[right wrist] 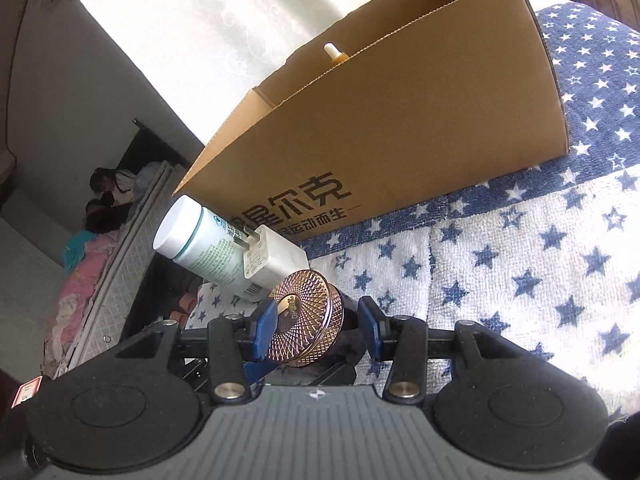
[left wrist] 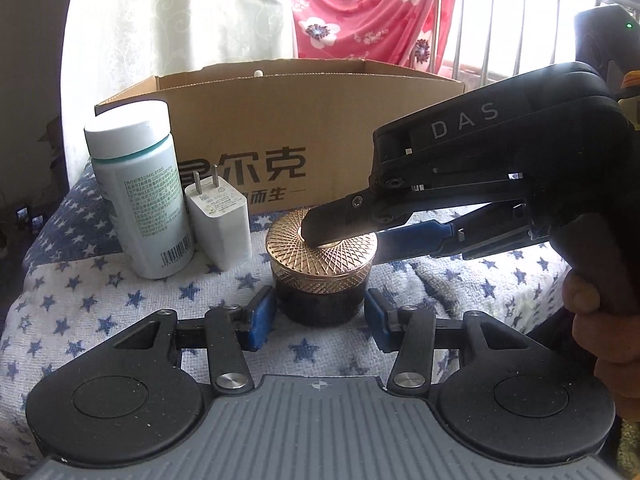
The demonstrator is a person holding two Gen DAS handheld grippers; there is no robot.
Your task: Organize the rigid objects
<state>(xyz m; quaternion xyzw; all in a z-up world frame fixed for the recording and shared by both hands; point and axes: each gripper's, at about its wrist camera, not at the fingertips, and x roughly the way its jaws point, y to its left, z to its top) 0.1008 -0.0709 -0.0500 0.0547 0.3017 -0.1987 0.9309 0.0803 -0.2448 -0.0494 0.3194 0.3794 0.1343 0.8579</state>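
A dark jar with a gold patterned lid (left wrist: 322,264) stands on the star-print cloth (left wrist: 100,304). My left gripper (left wrist: 319,314) is open, its blue pads on either side of the jar's base, close to it. My right gripper (left wrist: 340,236) comes in from the right and straddles the lid, one finger over its top. In the right wrist view the lid (right wrist: 306,316) sits between the right gripper's (right wrist: 316,326) open pads. A white bottle (left wrist: 138,196) and a white charger plug (left wrist: 220,224) stand left of the jar.
An open cardboard box (left wrist: 320,120) stands behind the objects, with a small white-tipped item (right wrist: 331,50) showing inside. A red floral cloth (left wrist: 372,12) hangs on a railing behind. The bed edge drops off at the left (right wrist: 132,280).
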